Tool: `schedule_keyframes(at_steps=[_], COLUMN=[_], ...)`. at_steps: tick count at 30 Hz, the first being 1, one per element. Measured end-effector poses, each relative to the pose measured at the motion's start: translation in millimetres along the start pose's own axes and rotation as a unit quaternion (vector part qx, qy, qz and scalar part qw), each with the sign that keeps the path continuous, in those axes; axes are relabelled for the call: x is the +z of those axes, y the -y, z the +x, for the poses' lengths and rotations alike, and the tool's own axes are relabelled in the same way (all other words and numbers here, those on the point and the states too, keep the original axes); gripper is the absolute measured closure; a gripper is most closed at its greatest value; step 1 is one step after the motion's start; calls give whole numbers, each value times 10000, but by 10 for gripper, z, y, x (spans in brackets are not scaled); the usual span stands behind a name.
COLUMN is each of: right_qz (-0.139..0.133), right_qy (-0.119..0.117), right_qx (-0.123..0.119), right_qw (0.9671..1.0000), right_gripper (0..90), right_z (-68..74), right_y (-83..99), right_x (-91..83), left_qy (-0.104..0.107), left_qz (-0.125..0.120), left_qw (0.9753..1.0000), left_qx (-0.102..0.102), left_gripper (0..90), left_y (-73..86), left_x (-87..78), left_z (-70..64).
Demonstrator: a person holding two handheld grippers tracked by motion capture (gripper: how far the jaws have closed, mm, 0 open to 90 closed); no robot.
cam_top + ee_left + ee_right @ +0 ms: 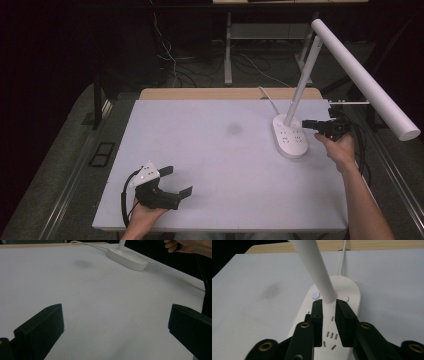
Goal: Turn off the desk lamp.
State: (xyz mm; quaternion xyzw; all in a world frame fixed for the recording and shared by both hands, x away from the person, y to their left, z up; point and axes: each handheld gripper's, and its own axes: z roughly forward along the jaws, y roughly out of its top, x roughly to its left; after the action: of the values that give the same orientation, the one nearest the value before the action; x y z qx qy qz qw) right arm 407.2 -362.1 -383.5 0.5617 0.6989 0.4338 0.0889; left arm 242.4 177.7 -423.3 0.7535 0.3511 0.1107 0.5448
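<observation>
White plastic lamp, hard and smooth. Its oval base sits right under your right gripper, on the far right part of the bench. Jaws are narrowed with a small gap, flanking the foot of the stem just ahead. Contact with the stem: can't tell from the right gripper view. The high view is too small to settle it.

Handling guess: the base looks weighted, the long lamp head overhangs to your right, so it is likely top-heavy if lifted by the stem. The stem is round and slick and could twist in the jaws. Best hold is low on the stem near the base, or just press the lit button left of the stem. The joint between stem and head may be delicate.

Your left gripper is spread wide, empty, resting near the bench's near edge, well apart from the lamp.

Hidden: the base's near end is under the right gripper body, so some socket slots are covered. The cord runs off behind the bench, plug unseen. A grey smudge lies left of the base, nature unclear.
</observation>
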Motion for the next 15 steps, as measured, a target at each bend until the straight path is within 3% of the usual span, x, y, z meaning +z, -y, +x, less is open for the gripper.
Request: schedule_keyframes(at_steps=[1, 2, 3, 6, 7, 10, 15], right_qz=[-33, -33, 4, -13, -41, -33, -21], right_qy=[30, 30, 88, 74, 76, 76, -188], right_qx=[-34, -34, -36, -3, -86, -179, -268], right_qw=[10000, 10000, 10000, 10000, 9999, 9998, 9995], right_gripper=[674, 674, 593, 533, 447, 367, 114], right_z=[61, 61, 117, 170, 229, 285, 447], right_y=[9, 9, 5, 21, 53, 97, 268], right_x=[-43, -43, -77, -118, -149, -177, -286], left_qy=[12, 18, 22, 51, 64, 85, 67], left_qz=[16, 37, 41, 38, 42, 55, 44], left_qw=[10000, 10000, 10000, 10000, 10000, 9999, 10000], left_qx=[-4, 15, 17, 16, 27, 40, 31], left_gripper=[0, 0, 0, 0, 0, 0, 0], left_y=[3, 5, 5, 6, 6, 5, 5], left_x=[5, 6, 8, 16, 18, 29, 23], left_z=[-2, -4, -8, -20, -25, -32, -27])
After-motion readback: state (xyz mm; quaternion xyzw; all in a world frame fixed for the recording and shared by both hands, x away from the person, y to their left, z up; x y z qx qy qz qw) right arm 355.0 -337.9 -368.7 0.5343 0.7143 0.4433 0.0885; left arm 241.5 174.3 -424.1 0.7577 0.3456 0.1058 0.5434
